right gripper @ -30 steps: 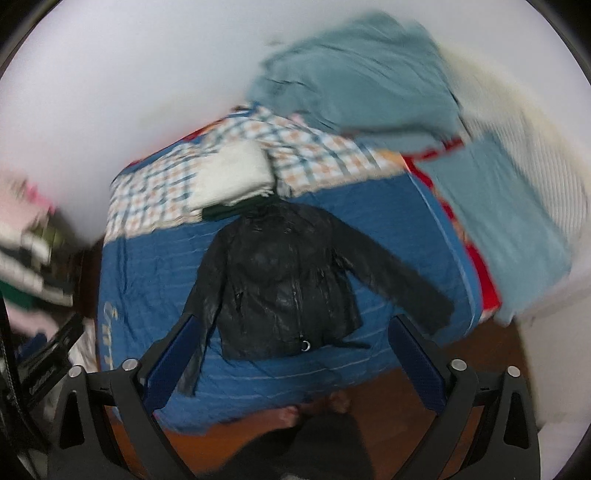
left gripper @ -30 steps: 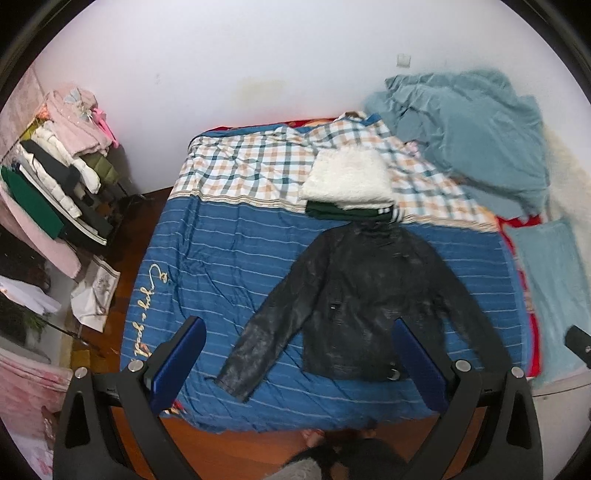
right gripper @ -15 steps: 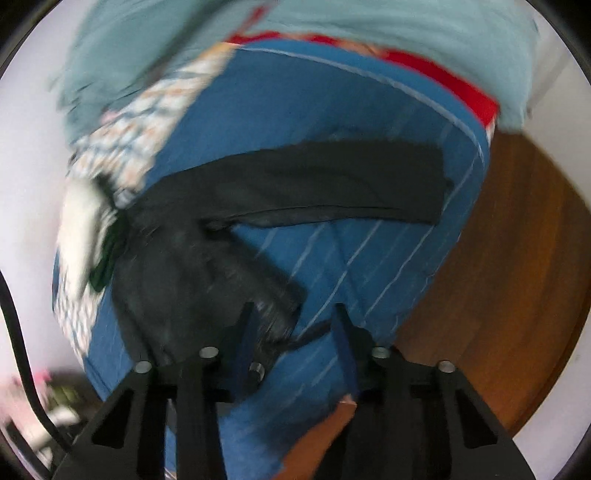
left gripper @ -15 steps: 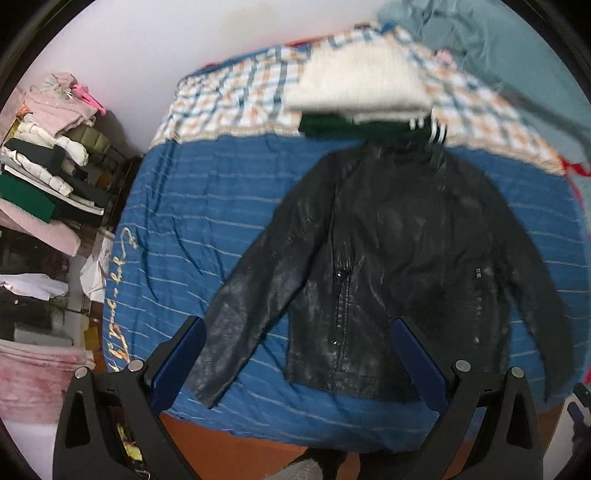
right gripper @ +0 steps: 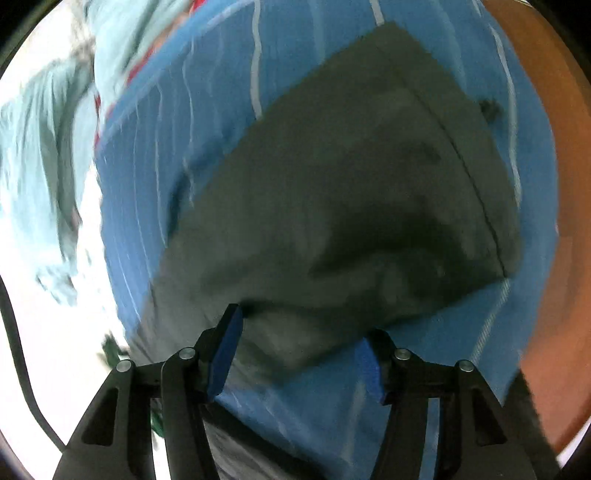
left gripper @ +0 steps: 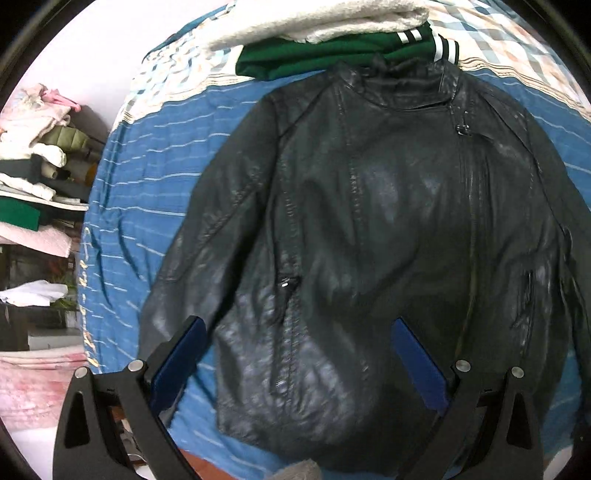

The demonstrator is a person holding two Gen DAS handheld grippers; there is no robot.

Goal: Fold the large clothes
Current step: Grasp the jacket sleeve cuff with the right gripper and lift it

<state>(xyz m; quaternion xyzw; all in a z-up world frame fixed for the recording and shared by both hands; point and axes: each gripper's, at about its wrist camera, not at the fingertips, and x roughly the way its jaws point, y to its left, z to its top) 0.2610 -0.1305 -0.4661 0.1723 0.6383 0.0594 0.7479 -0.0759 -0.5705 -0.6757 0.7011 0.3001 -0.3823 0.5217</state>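
Leather dominates the left wrist view: a black zip-front leather jacket [left gripper: 369, 221] lies spread flat, front up, on a blue striped bedspread [left gripper: 147, 177]. Its collar touches a folded green garment with white stripes [left gripper: 332, 55] under a fluffy white textile [left gripper: 314, 18]. Shelves of folded clothes [left gripper: 33, 155] stand beside the bed. The left gripper [left gripper: 299, 354] hovers wide apart over the hem; the right gripper [right gripper: 299, 347], jaws apart, straddles the jacket's dark sleeve [right gripper: 351, 184], though the blurred view leaves contact unclear.

blue striped quilt [left gripper: 155, 155] | green garment [left gripper: 325, 55] | white fleece [left gripper: 325, 14] | shelf clothes [left gripper: 33, 147]
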